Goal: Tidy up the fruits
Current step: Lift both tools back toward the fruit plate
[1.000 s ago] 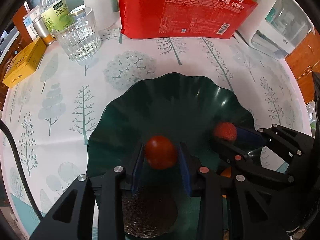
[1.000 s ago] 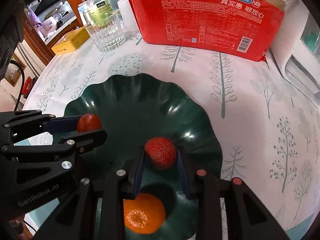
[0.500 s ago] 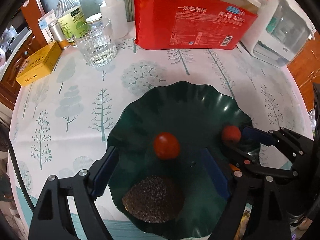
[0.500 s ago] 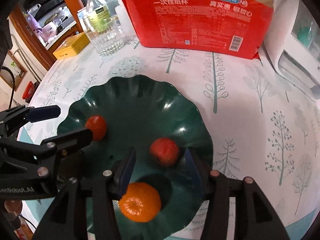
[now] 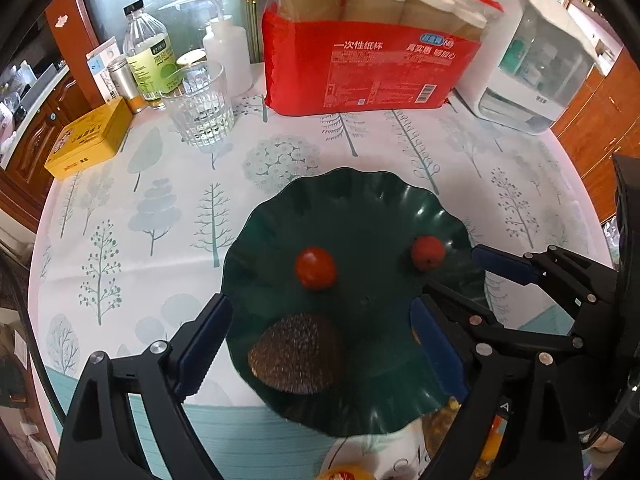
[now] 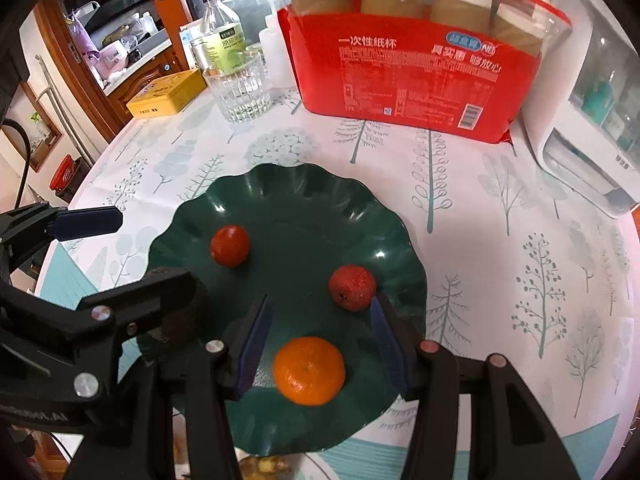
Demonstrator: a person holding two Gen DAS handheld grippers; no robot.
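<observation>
Now both grippers hang over the near side of the dark green scalloped plate (image 5: pixel 360 200), and neither holds anything. The left gripper (image 5: pixel 320 344) has its blue-padded fingers spread wide, one off the plate's left rim and the other over its near right part. Between them, on the near part of the plate, lies a brown rough-skinned avocado (image 5: pixel 298 354). Farther in, near the plate's middle, sits a small red tomato (image 5: pixel 315 268), apart from both pads. To the right of it rests a red strawberry (image 5: pixel 428 253), close to the plate's right rim.

The right gripper (image 6: pixel 320 340) is also parted, its fingers standing either side of an orange tangerine (image 6: pixel 309 370) without touching it. In that view the strawberry lies just beyond the right fingertip, and the tomato sits farther left.

On the tree-printed tablecloth (image 5: pixel 140 220) beyond the plate stand a ribbed glass (image 5: pixel 200 112), a yellow tin (image 5: pixel 90 138) at the far left, a red pack of paper cups (image 5: pixel 368 72) and a white appliance (image 5: pixel 532 56) at the far right.
</observation>
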